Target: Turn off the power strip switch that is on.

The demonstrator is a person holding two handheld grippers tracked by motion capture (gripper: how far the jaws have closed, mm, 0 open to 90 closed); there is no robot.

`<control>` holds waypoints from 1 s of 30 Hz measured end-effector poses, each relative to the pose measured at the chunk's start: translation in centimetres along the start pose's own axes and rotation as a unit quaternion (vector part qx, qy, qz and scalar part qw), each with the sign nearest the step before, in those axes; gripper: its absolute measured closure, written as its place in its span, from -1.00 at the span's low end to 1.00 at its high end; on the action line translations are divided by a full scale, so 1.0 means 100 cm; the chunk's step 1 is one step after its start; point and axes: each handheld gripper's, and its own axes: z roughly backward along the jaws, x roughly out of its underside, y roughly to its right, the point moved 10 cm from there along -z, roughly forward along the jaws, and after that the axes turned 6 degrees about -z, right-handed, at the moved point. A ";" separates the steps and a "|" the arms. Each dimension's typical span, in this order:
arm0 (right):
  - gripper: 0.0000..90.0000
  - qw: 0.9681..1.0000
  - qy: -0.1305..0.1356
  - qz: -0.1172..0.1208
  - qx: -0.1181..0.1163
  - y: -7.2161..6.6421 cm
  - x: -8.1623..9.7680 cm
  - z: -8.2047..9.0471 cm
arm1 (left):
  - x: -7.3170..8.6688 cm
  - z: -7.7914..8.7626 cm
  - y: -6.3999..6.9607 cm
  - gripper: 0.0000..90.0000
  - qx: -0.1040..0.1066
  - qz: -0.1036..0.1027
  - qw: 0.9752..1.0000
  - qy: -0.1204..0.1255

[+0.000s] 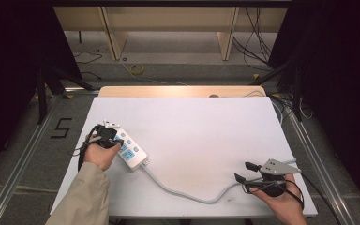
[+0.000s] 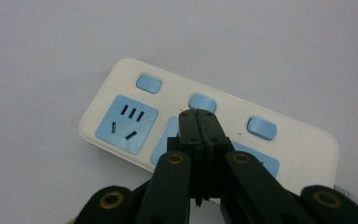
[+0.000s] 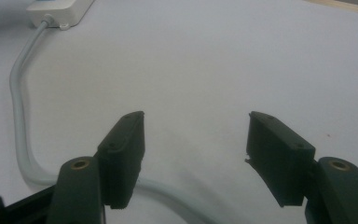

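Note:
A white power strip (image 1: 132, 151) with blue sockets and blue switches lies at the left of the white table top (image 1: 192, 126). My left gripper (image 1: 118, 141) is shut, with nothing between its jaws. In the left gripper view its closed tips (image 2: 202, 115) sit over the power strip (image 2: 303, 144), right at the near edge of the middle switch (image 2: 202, 101); contact cannot be told. A small red light (image 2: 127, 87) glows beside the first switch. My right gripper (image 1: 243, 171) hovers open at the front right, and its jaws (image 3: 196, 135) straddle bare table just beyond the grey cable (image 3: 18, 116).
The strip's grey cable (image 1: 187, 194) curves across the front of the table toward the right hand. Wooden shelving legs and loose cables stand on the floor beyond the table. Metal rails run along both sides.

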 end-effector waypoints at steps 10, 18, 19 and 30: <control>-0.16 1.000 0.000 0.001 0.000 0.000 0.000 0.000 | -0.005 0.000 -0.004 1.00 -0.003 -0.001 1.000 -0.007; -0.16 1.000 0.001 0.000 0.000 0.000 0.000 0.000 | -0.009 -0.003 -0.005 1.00 -0.003 -0.003 1.000 -0.013; -0.16 1.000 0.001 0.001 0.000 0.000 0.000 0.000 | -0.009 -0.003 -0.005 1.00 -0.002 -0.004 1.000 -0.015; -0.16 1.000 0.001 0.000 0.001 0.000 0.000 0.000 | -0.013 -0.005 -0.010 1.00 -0.004 -0.002 1.000 -0.022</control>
